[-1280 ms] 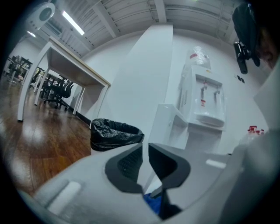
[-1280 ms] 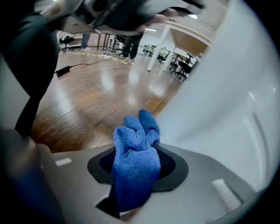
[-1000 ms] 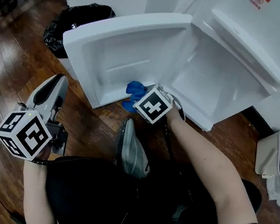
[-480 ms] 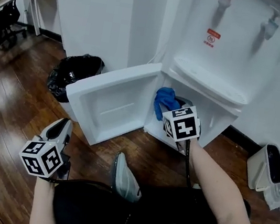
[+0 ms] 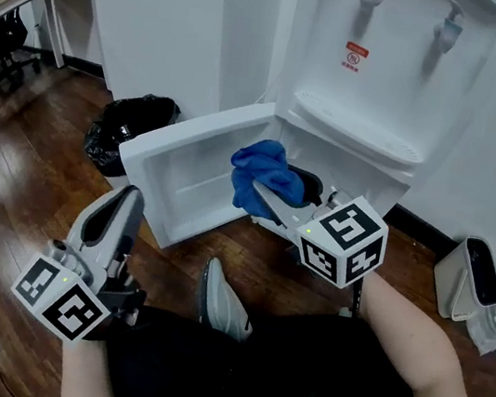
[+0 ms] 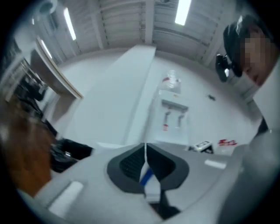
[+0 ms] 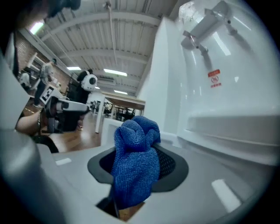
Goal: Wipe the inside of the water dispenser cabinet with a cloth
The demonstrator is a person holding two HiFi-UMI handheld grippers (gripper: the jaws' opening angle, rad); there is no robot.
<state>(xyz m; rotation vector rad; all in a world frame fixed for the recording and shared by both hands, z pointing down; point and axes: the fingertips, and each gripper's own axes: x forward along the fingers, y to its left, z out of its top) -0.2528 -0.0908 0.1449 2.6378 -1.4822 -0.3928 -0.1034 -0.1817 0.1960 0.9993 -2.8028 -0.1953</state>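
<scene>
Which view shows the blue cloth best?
Right gripper view: the blue cloth fills the centre, pinched in the right tongs, weave clear. Head view shows it smaller, bunched. Left gripper view doesn't show it.

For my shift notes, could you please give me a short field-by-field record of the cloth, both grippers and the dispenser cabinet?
water dispenser: white, two taps on its front
cabinet door: open, swung left
blue cloth: bunched, held in front of the water dispenser
right gripper: shut on the blue cloth
left gripper: shut, holding nothing, low at the left
floor: dark wood, black bag beside the cabinet door
</scene>
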